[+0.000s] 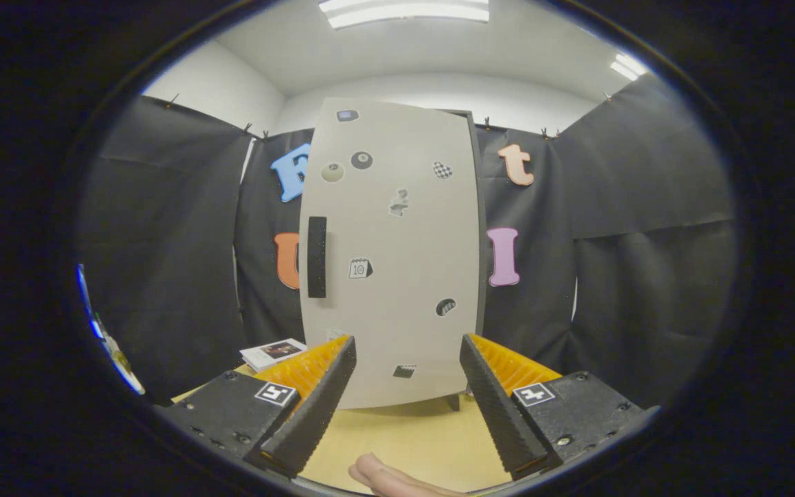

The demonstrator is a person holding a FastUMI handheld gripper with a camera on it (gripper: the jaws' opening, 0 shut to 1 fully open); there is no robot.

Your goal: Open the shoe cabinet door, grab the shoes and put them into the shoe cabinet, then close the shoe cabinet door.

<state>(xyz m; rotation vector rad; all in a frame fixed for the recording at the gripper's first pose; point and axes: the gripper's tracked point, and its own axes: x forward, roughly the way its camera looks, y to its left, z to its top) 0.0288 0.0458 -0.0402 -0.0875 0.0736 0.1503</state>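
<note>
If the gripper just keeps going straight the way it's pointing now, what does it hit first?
Most likely the closed cabinet door. The open gripper points at its lower part, right of the black handle, with nothing between the fingers. Depth is unclear.

Light wooden desk (397,431) is carrying the scene, its bare top stretching between and beneath the gripper (408,355) fingers, which are standing wide apart with nothing between them. Shoe cabinet (390,255) is standing upright on short dark feet toward the desk's far edge, door facing forward and sitting closed. A small booklet (275,353) is lying flat on the desk near its far left corner, just beside the cabinet's left side. A person's finger (390,478) is showing over the desk's near edge.
</note>
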